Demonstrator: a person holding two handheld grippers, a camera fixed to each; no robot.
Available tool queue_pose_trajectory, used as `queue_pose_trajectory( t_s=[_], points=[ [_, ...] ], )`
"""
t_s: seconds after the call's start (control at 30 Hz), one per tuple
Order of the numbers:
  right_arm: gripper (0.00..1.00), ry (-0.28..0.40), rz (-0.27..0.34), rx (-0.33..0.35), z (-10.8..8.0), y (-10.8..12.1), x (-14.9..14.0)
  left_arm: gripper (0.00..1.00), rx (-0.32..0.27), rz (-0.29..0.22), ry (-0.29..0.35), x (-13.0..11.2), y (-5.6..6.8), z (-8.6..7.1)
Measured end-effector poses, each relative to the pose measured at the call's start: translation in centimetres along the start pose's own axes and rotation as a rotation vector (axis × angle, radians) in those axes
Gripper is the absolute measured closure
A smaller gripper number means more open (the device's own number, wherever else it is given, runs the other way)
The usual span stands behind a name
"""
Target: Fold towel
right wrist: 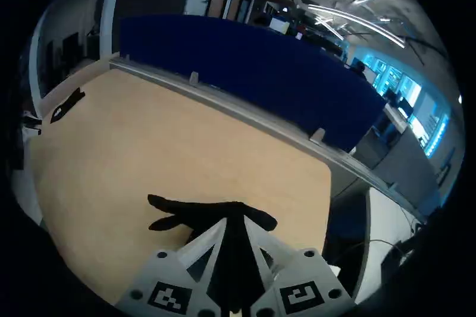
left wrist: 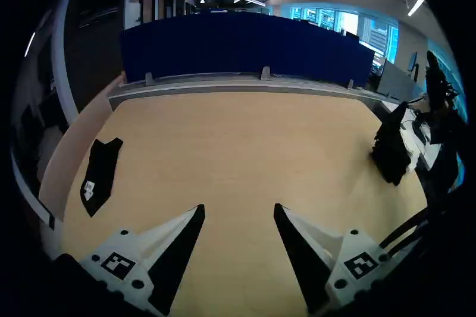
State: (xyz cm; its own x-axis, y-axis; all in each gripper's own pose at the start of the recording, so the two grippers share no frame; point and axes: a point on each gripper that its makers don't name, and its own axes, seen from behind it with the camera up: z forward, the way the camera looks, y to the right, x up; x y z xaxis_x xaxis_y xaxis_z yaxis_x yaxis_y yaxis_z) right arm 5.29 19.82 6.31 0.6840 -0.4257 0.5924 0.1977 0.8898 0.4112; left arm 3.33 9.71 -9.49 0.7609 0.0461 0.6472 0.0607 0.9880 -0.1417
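The black towel point(right wrist: 208, 213) lies bunched on the light wooden table point(right wrist: 149, 150) near its right end. My right gripper point(right wrist: 235, 226) is shut on it, with black cloth running up between the two fingers. In the left gripper view the same towel point(left wrist: 391, 151) stands up as a dark peak at the table's right edge. My left gripper point(left wrist: 238, 206) hangs open over the bare middle of the table point(left wrist: 250, 144), nothing between its fingers, well left of the towel.
A second flat black piece with a white tag point(left wrist: 100, 175) lies near the table's left edge, also seen as the far black piece point(right wrist: 65, 106). A blue partition point(left wrist: 238, 46) runs along the back edge. Dark equipment and cables point(left wrist: 440, 109) crowd the right side.
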Motion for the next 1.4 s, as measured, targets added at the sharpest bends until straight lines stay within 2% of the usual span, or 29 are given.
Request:
queue_pose_trajectory(
  t_s=[0.37, 0.8, 1.2, 1.4],
  points=[
    [0.95, -0.074, 0.043, -0.023, -1.9, 0.8, -6.7, 0.14, -0.015, 0.015, -0.002, 0.1, 0.6, 0.2],
    [0.95, -0.152, 0.052, -0.067, -2.7, 0.8, -12.3, 0.14, -0.023, 0.028, -0.002, 0.3, 1.0, 0.1],
    [0.95, -0.221, 0.172, -0.100, -1.9, 0.4, -18.7, 0.14, -0.009, 0.030, -0.004, 0.0, 0.4, -0.2],
    [0.95, -0.247, 0.235, -0.115, -1.1, 0.1, -20.8, 0.14, -0.006, 0.036, -0.003, 0.1, 0.4, -0.5]
  ],
)
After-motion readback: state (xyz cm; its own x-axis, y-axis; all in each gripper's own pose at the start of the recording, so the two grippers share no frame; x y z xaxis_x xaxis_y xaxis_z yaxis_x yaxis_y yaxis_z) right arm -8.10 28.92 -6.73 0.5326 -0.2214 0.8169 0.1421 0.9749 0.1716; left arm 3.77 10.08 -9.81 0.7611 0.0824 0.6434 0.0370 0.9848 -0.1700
